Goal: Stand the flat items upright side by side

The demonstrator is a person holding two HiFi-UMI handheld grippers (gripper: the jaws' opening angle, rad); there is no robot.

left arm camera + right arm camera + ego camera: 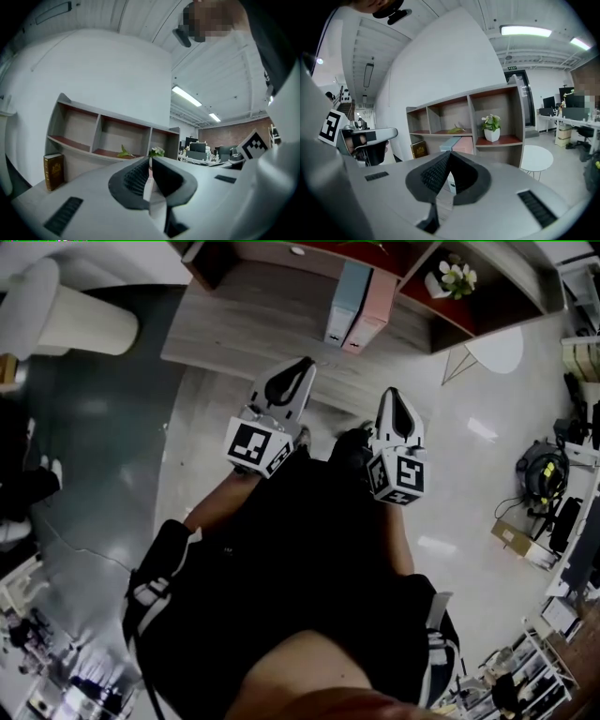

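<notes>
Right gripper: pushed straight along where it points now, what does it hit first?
Probably the light blue file box, upright beside the pink file box. The right gripper is shut and its tip lines up with the blue one. Nothing shows in between, but depth is unclear.

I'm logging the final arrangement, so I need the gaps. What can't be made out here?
Blue binder and pink binder: right gripper view, lower halves behind the shut right gripper.
Brown book: left gripper view, cover print too small to read.
Shelf: head view, its compartments cut by the top edge.
</notes>
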